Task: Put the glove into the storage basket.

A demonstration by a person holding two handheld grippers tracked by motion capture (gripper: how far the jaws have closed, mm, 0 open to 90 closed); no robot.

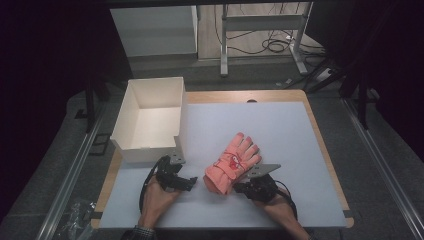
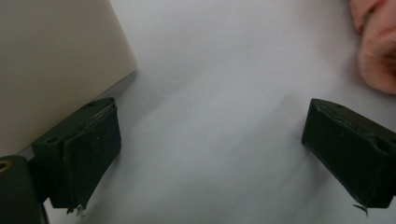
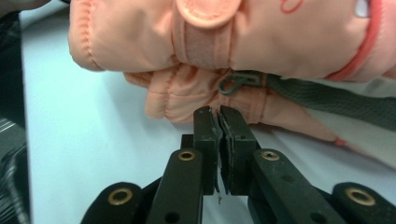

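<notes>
- White matting (image 1: 280,130) covers our table; an open white box (image 1: 150,120) sits upper left of centre.
- Our pink glove (image 1: 232,162) lies centre frame, seemingly two stacked.
- Our left gripper (image 1: 192,181) waits wide open, holding nothing.
- Our right gripper (image 3: 218,119) is pressed closed against the cuff; whether it pinches fabric we cannot tell.

Box (image 1: 150,120) on table (image 1: 280,125) far left; glove (image 1: 232,162) right of it, nearer front.
</notes>
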